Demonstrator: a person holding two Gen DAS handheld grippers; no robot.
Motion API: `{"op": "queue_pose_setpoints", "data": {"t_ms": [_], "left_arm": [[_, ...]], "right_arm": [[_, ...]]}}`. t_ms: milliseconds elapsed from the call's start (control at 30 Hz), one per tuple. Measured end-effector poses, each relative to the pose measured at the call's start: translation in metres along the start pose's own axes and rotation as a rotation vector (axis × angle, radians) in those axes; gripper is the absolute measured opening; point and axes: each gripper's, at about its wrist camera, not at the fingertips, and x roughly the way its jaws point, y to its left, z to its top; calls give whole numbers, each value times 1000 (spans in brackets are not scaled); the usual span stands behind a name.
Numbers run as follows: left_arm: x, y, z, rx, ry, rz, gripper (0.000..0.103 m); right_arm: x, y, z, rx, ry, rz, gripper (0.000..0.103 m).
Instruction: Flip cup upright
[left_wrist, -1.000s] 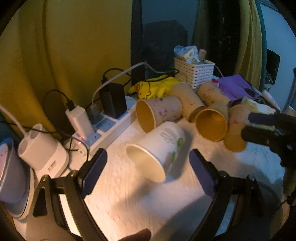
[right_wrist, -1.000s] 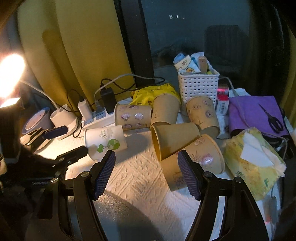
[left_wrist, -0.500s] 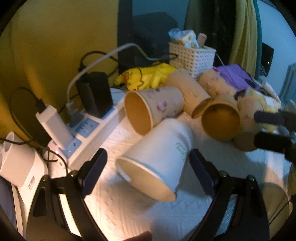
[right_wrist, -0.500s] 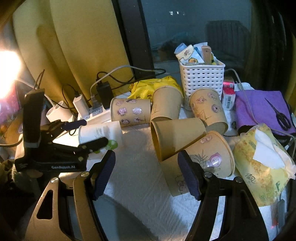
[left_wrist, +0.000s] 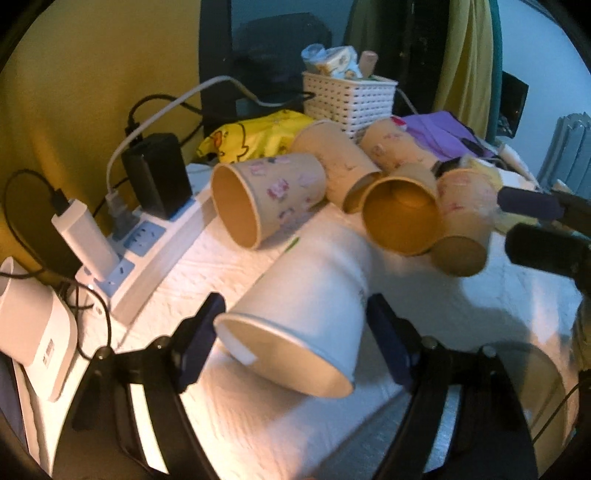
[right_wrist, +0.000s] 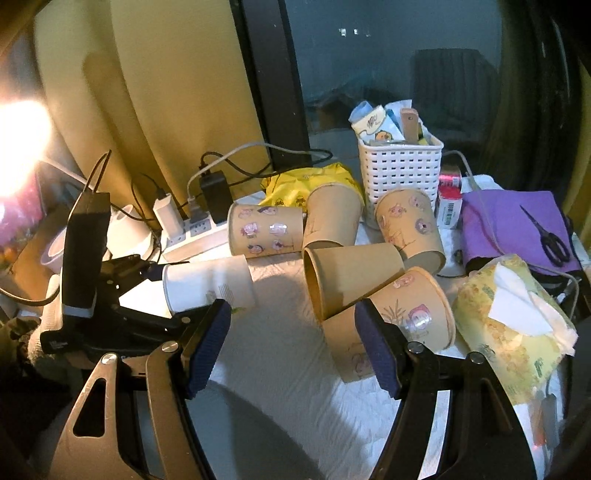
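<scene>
A white paper cup (left_wrist: 303, 314) lies on its side on the white cloth, mouth toward the left wrist camera. My left gripper (left_wrist: 295, 343) is open with its jaws on either side of the cup's rim end; contact cannot be told. The same cup shows in the right wrist view (right_wrist: 210, 282), with the left gripper (right_wrist: 173, 291) around its mouth end. My right gripper (right_wrist: 293, 347) is open and empty above the cloth, just right of the white cup. Several brown paper cups (right_wrist: 354, 280) lie tipped over in a pile behind it.
A power strip (left_wrist: 147, 243) with chargers and cables runs along the left. A white basket (right_wrist: 400, 173) stands at the back, a yellow bag (left_wrist: 258, 136) beside it. A tissue pack (right_wrist: 513, 325), purple cloth and scissors (right_wrist: 550, 240) lie at right.
My left gripper has moved forward until the white cup lies between its open jaws. My right gripper has shifted slightly closer to the cups.
</scene>
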Motion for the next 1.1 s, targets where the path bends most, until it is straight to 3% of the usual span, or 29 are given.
{"op": "queue_pose_setpoints", "data": {"t_ms": [200, 633, 833, 1100], "left_arm": [[-33, -16, -6, -1, -33, -21, 79], [-120, -63, -50, -16, -92, -70, 79], [-145, -87, -77, -8, -92, -120, 80], [-151, -114, -115, -14, -56, -161, 80]], "right_arm": [[-24, 9, -9, -10, -4, -7, 73], [-90, 25, -41, -8, -23, -29, 73], [-114, 27, -70, -2, 6, -42, 73], [-128, 23, -103, 31, 54, -56, 73]]}}
